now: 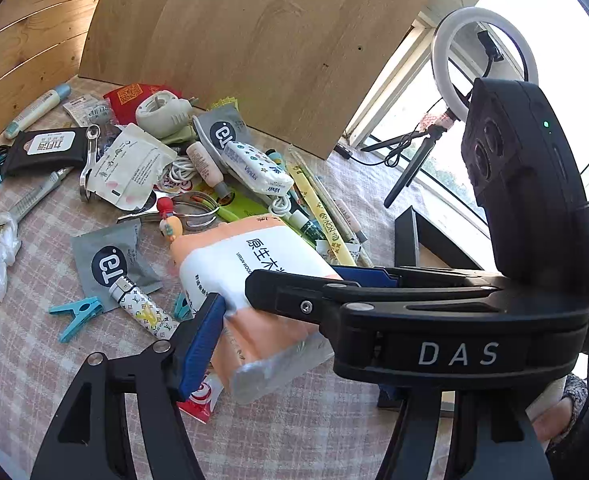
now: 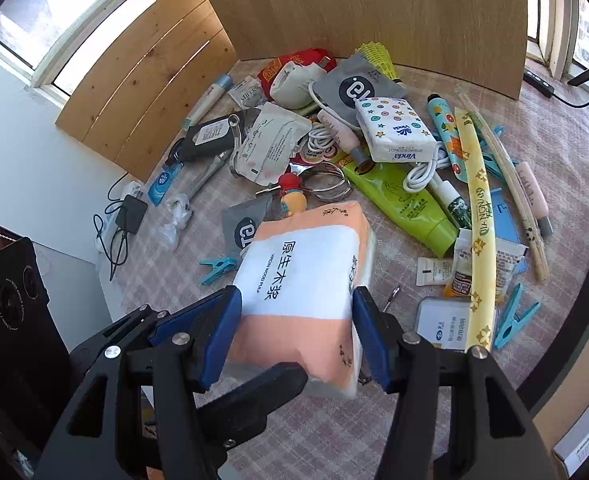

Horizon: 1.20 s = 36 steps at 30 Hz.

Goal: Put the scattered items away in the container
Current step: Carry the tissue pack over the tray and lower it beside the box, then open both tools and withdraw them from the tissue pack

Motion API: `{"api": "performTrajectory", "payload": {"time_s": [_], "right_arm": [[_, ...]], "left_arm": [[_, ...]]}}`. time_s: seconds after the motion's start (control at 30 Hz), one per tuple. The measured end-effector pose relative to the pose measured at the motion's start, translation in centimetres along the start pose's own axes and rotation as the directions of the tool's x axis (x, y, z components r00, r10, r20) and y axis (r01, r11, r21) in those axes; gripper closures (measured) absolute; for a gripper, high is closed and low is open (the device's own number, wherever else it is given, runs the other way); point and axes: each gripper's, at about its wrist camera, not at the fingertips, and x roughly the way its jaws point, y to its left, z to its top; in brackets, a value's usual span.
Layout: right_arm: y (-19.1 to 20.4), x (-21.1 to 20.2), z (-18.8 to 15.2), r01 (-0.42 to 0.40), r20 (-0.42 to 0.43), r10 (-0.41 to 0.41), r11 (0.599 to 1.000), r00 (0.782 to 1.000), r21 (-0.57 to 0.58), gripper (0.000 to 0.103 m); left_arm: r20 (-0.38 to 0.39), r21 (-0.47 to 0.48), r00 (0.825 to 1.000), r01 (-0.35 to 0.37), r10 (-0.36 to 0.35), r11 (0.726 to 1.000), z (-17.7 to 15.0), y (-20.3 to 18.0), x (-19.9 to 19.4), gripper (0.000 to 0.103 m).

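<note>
Right wrist view: right gripper (image 2: 294,332) and left gripper (image 1: 290,304) both pinch the soft tissue pack (image 2: 302,280), lifted above the cluttered worktop (image 2: 294,432); uneven squeeze could let it slip.

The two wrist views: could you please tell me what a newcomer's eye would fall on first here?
First, the orange-and-white tissue pack in the foreground, clamped between the blue pads of the right hand-held gripper, with the left hand-held gripper on it too. Behind it, clutter covers the checked tablecloth: a green tube, a Vinda tissue pack and blue clothes pegs.
</note>
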Motion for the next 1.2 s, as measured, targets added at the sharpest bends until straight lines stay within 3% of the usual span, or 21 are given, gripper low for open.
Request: {"api": "performTrajectory", "payload": {"time_s": [0.27,0.5,0.73,0.87,1.0,1.2], "right_arm": [[-2.0,-5.2,-1.2,0.026,0.096,-0.029,0.999,0.995,0.028,0.047],[-7.8,-11.7,-3.4,0.093,0.18,-0.116,0.987,0.977,0.132,0.047],[-14.4,-18.2,-6.8,0.199,0.238,-0.269,0.939,0.933,0.279,0.047],[-17.4,-20.8,-8.6,0.243,0.25,-0.34,0.906,0.907,0.347,0.047],[-19.2,-23.0,-10.1,0.337,0.268,-0.462,0.85,0.845,0.404,0.047],[-20.1,-24.3,-11.0,0.349,0.285,-0.489,0.835,0.824,0.425,0.047]], "left_arm": [[0.01,0.082,0.999,0.043,-0.044,0.996,0.6,-5.1,-0.4,0.04],[-0.043,0.218,0.991,0.134,-0.127,0.967,0.8,-13.3,2.1,0.04],[-0.121,0.377,0.976,0.216,-0.184,0.9,-0.2,-23.2,5.5,0.04],[-0.161,0.416,0.97,0.234,-0.182,0.879,-0.9,-27.0,7.2,0.041],[-0.166,0.447,0.976,0.201,-0.14,0.872,-1.1,-28.9,8.0,0.042],[-0.149,0.469,0.984,0.158,-0.099,0.869,-0.9,-28.6,8.1,0.042]]}}
